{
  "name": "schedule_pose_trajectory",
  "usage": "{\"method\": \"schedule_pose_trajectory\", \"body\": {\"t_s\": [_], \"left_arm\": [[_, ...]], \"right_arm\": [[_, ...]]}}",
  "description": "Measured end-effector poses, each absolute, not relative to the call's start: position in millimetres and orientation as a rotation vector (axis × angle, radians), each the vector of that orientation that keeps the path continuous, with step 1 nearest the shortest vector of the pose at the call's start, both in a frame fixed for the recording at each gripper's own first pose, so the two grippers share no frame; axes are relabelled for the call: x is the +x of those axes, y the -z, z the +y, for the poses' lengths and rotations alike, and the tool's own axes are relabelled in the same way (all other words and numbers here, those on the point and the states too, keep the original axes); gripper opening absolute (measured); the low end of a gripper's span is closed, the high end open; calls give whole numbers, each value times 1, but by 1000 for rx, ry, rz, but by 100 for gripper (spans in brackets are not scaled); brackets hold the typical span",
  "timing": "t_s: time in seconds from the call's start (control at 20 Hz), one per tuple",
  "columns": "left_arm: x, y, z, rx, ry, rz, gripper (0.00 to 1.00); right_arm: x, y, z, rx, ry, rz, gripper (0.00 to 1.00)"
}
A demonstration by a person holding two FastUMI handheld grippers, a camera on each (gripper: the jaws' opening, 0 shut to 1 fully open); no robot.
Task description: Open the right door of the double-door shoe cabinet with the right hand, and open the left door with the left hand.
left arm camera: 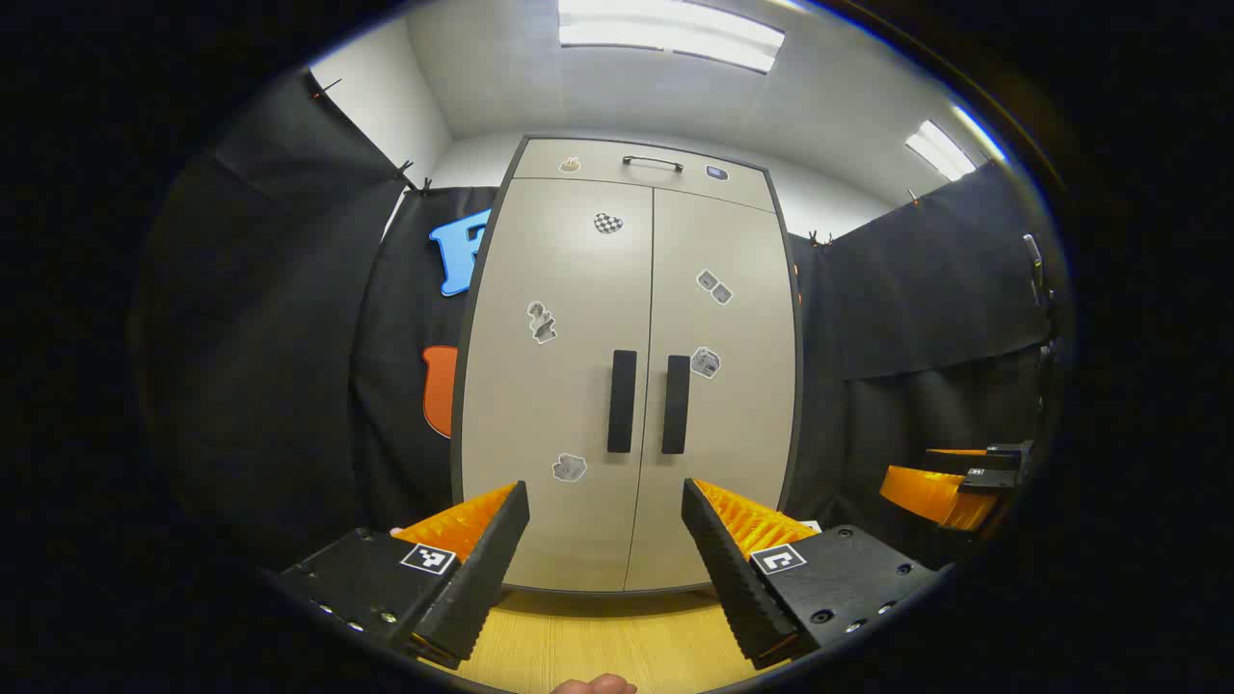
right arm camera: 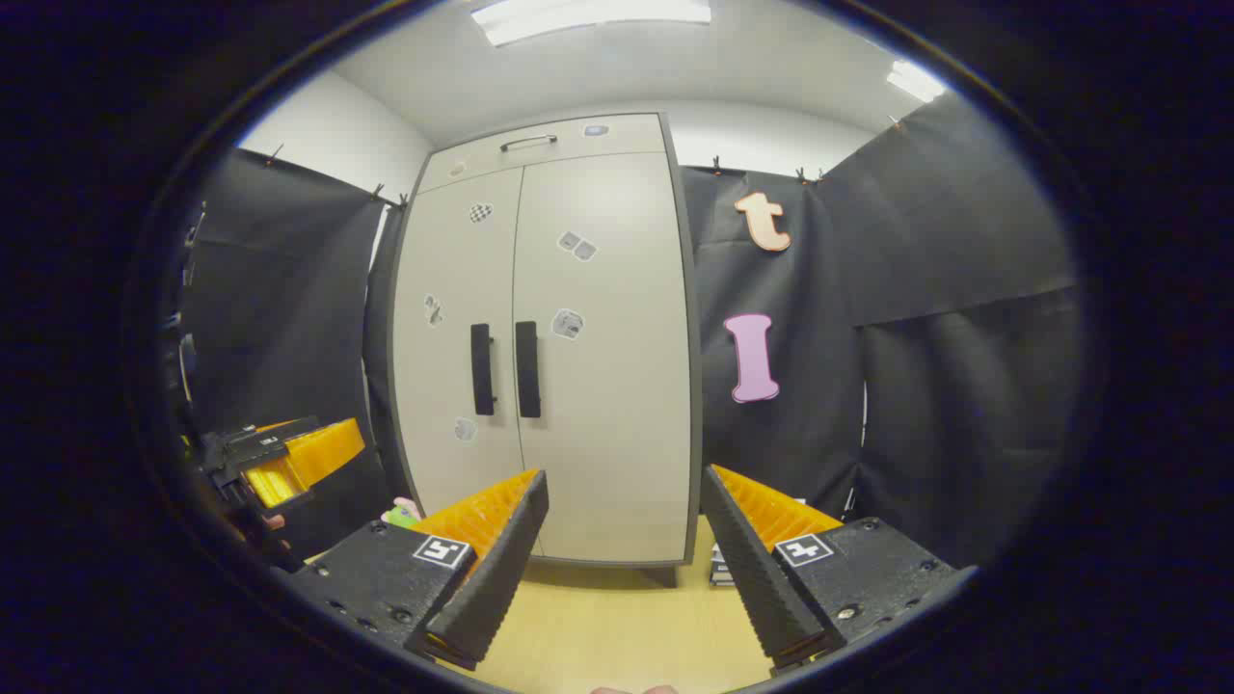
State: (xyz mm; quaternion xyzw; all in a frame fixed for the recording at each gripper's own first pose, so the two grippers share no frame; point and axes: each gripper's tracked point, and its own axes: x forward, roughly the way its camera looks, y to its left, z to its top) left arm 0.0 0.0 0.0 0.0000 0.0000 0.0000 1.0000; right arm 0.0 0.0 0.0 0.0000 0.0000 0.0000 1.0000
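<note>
A tall pale double-door shoe cabinet (left arm camera: pixel 627 318) stands ahead with both doors closed. Its left door (left arm camera: pixel 554 386) carries a black vertical handle (left arm camera: pixel 622 401); the right door (left arm camera: pixel 723 386) carries a matching handle (left arm camera: pixel 676 404). My left gripper (left arm camera: pixel 605 501) is open, well short of the doors, roughly centred on the handles. In the right gripper view the cabinet (right arm camera: pixel 549 328) sits left of centre, with its right handle (right arm camera: pixel 527 369) and left handle (right arm camera: pixel 481 370). My right gripper (right arm camera: pixel 625 487) is open and empty, facing the right door's lower part. The right gripper (left arm camera: pixel 950 482) also appears at the far right of the left gripper view.
A drawer front with a slim metal handle (left arm camera: pixel 653 162) tops the cabinet. Black cloth walls close in on both sides. Light wood floor (left arm camera: pixel 598 636) runs up to the cabinet's base. The left gripper (right arm camera: pixel 289 458) appears at the left of the right gripper view.
</note>
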Motion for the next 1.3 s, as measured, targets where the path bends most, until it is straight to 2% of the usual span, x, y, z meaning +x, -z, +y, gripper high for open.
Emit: {"method": "schedule_pose_trajectory", "body": {"t_s": [0.05,0.1,0.15,0.2,0.25,0.3,0.4,0.45,0.5,1.15,1.25,1.3], "left_arm": [[2,-1,2,-8,-1,-5,95],[3,-2,4,-14,-2,-7,95],[5,-1,7,-18,-1,-8,95],[6,-1,9,-20,-3,-7,95],[6,-2,11,-19,-5,-3,95],[6,-2,14,-16,-9,-1,95],[7,-3,18,-12,-18,0,95],[7,-2,20,-11,-19,3,95],[7,-2,21,-6,-18,6,95],[15,1,20,30,-7,21,95],[15,1,22,37,-12,23,95],[16,0,23,42,-15,21,95]], "right_arm": [[-1,-1,2,0,0,-4,100],[-1,-1,3,-1,2,-5,96],[-2,-1,3,-2,3,-6,100],[-1,-2,5,2,3,-10,96],[-1,-4,6,7,3,-13,100],[-2,-6,8,9,-1,-17,96],[-2,-6,11,2,-1,-20,100],[-1,-7,11,-3,1,-20,96],[-1,-6,13,-4,1,-19,100],[3,-2,17,10,4,1,100],[4,0,18,14,1,6,96],[5,1,17,16,2,8,100]]}}
